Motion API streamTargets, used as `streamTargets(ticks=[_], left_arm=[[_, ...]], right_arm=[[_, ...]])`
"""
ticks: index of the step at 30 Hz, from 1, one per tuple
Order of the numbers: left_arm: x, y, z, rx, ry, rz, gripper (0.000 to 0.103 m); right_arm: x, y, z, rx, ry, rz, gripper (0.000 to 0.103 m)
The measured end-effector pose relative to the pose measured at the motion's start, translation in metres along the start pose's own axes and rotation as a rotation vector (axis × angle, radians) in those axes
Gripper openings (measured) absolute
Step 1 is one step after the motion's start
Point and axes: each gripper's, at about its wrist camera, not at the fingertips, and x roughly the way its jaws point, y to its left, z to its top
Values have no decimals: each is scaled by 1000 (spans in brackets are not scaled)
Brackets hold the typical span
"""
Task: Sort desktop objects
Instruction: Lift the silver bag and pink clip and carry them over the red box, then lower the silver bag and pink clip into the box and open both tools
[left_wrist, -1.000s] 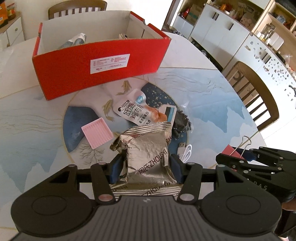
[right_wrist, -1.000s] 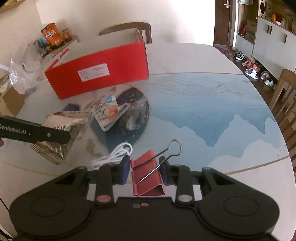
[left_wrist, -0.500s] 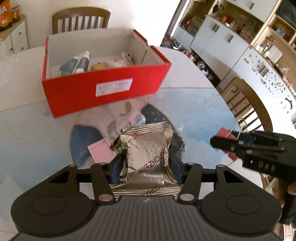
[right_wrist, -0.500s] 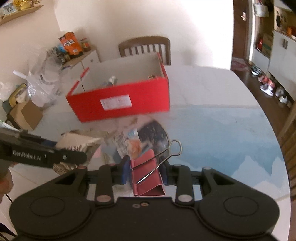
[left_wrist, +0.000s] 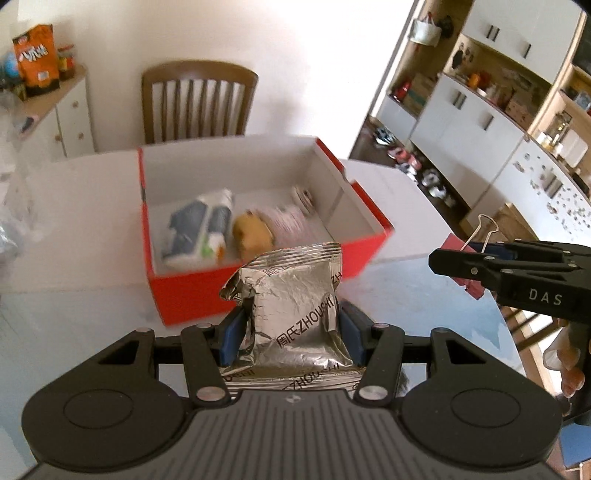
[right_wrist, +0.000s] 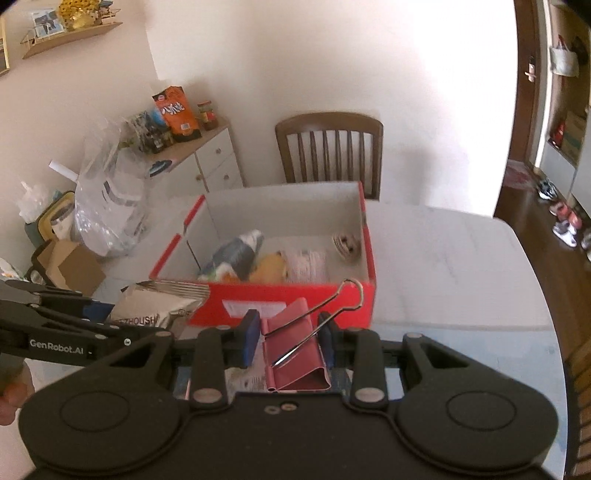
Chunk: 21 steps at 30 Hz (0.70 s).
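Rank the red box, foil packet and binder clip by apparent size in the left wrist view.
1. Red box
2. Foil packet, though its nearness to the camera inflates it
3. Binder clip, partly hidden by the right tongs

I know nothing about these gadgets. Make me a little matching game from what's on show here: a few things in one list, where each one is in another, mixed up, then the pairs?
Things:
1. silver snack packet
2. pink binder clip
3. blue and white tube
4. wooden chair

Places:
A. lying inside the red box
B. behind the table's far edge
C. clamped in the left gripper
D. clamped in the right gripper

Pairs: 1-C, 2-D, 3-A, 4-B
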Motion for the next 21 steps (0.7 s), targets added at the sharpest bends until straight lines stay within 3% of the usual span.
streamTargets(ticks=[12, 21], left_arm=[[24, 17, 42, 19, -31, 106, 54], [50, 23, 67, 60, -37, 136, 54]], right_arm=[[41, 3, 53, -79, -1, 38, 33], [77, -1, 78, -104, 8, 48, 33]])
